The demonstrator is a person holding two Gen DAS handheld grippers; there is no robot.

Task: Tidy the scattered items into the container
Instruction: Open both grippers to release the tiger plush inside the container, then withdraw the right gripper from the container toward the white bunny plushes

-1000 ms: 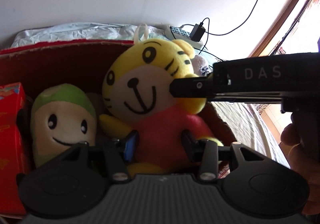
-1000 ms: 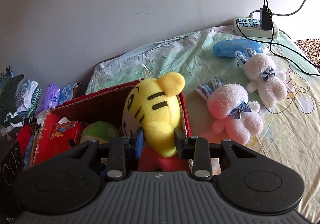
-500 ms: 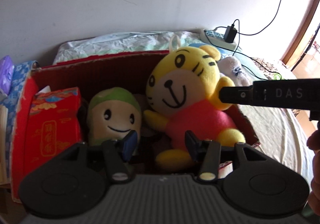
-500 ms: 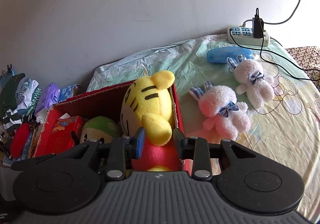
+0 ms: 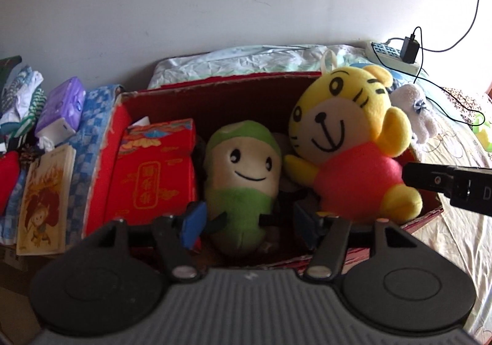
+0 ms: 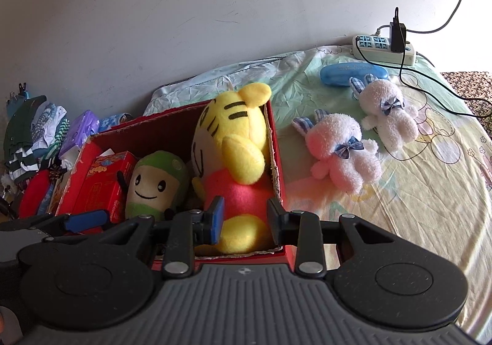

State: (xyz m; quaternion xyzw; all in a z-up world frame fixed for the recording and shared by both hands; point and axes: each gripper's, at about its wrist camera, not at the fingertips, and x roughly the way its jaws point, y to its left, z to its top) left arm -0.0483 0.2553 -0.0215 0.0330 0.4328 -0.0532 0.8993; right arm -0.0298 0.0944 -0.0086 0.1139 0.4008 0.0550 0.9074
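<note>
Red cardboard box (image 6: 278,178) already holds the yellow tiger plush (image 6: 236,160), so that drop looks done; both the left gripper (image 5: 249,222) and right gripper (image 6: 246,222) have jaws released, empty. Next up, I'd guess, is the nearer pink bunny (image 6: 341,151) lying on the bed (image 6: 430,206) right of the box, so the right one needs to swing over there.

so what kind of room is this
Most likely a bedroom: a bed with a cartoon-print sheet against the wall, a power strip lying on it, plush bunnies on the sheet, and folded clothes piled beside the red box.

Two white bunny plushies (image 6: 341,154) (image 6: 389,114), one yellow tiger plush (image 6: 233,142), one green plush (image 6: 156,182), one red box (image 6: 276,166)
</note>
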